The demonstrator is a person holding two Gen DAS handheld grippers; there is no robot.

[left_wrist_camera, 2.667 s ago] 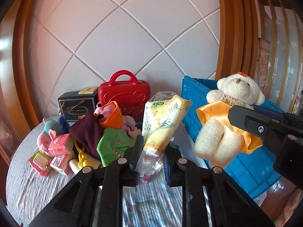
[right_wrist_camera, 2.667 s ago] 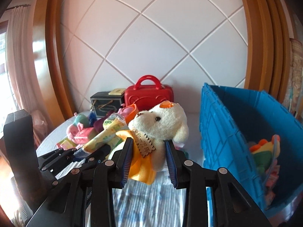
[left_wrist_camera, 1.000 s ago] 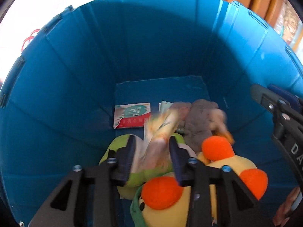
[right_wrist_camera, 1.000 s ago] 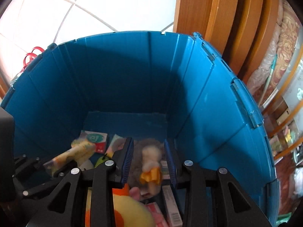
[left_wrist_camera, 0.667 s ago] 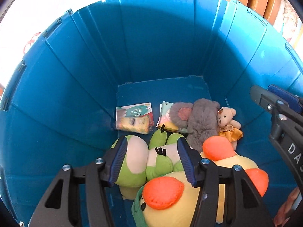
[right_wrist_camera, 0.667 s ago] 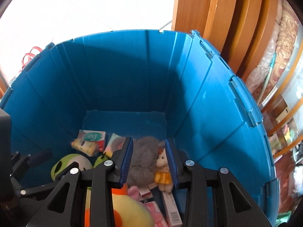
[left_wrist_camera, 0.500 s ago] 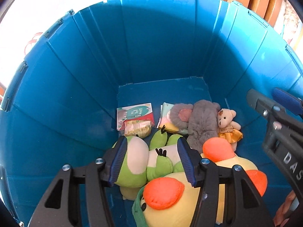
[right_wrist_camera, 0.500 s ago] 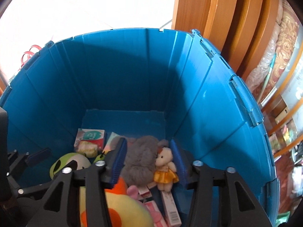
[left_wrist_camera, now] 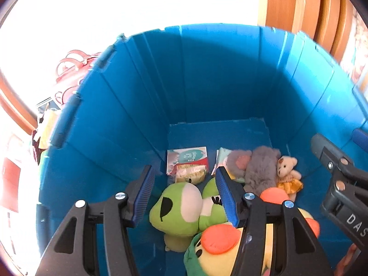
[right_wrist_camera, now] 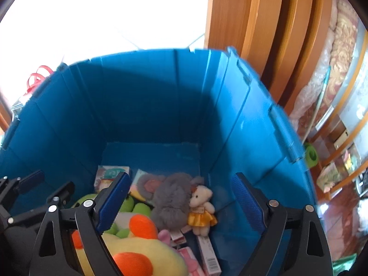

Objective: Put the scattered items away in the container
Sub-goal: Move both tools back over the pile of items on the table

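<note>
Both grippers hang over the deep blue container (left_wrist_camera: 115, 119), also in the right wrist view (right_wrist_camera: 241, 119). My left gripper (left_wrist_camera: 184, 192) is open and empty. My right gripper (right_wrist_camera: 181, 197) is wide open and empty. On the container floor lie the yellow snack packet (left_wrist_camera: 189, 172), the small white bear in an orange dress (left_wrist_camera: 287, 174) (right_wrist_camera: 201, 209), a grey plush (left_wrist_camera: 260, 170) (right_wrist_camera: 172, 197), a green frog plush (left_wrist_camera: 181, 209) and a yellow duck plush (left_wrist_camera: 227, 248) (right_wrist_camera: 138, 257).
Small boxes (right_wrist_camera: 207, 250) lie at the container's near right. A red case (left_wrist_camera: 73, 69) and other items sit outside the left wall. Wooden framing (right_wrist_camera: 264, 34) rises behind the container on the right.
Both grippers moved from the table over the container, opened and dropped the snack packet and the bear inside. Since half a second ago both have pulled back and up, and the right one has opened wider.
</note>
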